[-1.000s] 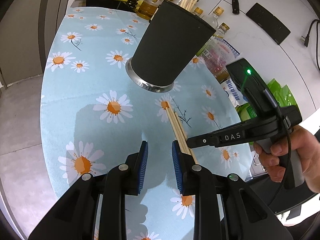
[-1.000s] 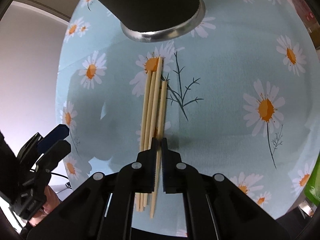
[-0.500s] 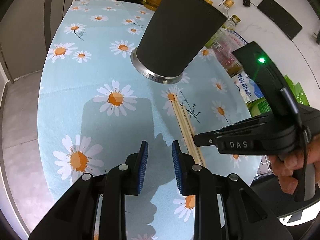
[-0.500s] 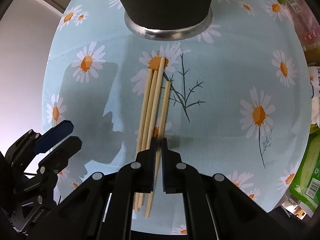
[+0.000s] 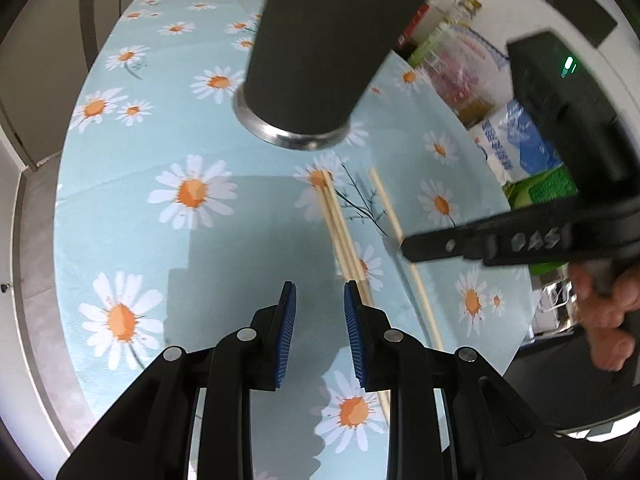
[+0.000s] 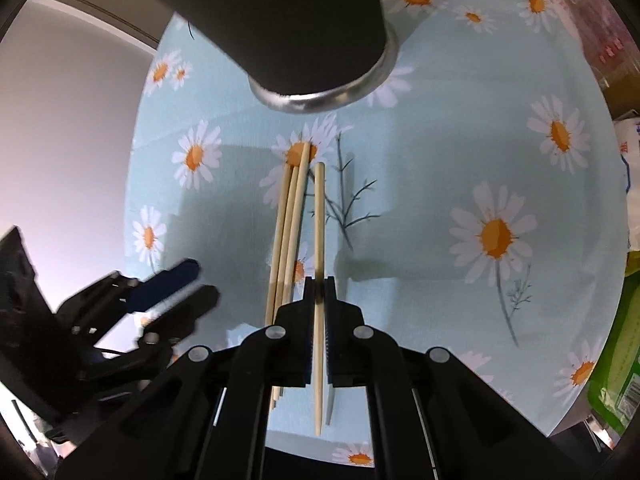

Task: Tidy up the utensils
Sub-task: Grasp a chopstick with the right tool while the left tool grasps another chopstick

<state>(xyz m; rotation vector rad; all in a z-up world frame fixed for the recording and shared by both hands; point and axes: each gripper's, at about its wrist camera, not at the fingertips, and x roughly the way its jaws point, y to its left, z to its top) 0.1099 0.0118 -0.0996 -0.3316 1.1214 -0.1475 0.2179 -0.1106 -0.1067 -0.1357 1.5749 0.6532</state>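
A tall black holder (image 5: 320,40) with a metal base stands on the daisy tablecloth (image 5: 160,240). In front of it a few wooden chopsticks (image 5: 344,232) lie side by side. My right gripper (image 6: 319,288) is shut on one more chopstick (image 6: 319,216), held just above the cloth to the right of the others (image 6: 288,232). From the left wrist view, that lifted chopstick (image 5: 390,208) runs under the right gripper (image 5: 408,246). My left gripper (image 5: 319,300) hovers open over the cloth beside the lying chopsticks, with nothing between its blue pads. The holder (image 6: 288,20) fills the top of the right wrist view.
Bottles and food packets (image 5: 472,76) crowd the counter beyond the table's right edge. A hand (image 5: 608,312) grips the right gripper's handle. A green packet (image 6: 616,360) sits past the right rim. The left gripper (image 6: 184,284) is low at the left.
The right gripper has lifted one chopstick away from the bundle, to its right. The left gripper has moved closer to the holder, which now looks larger.
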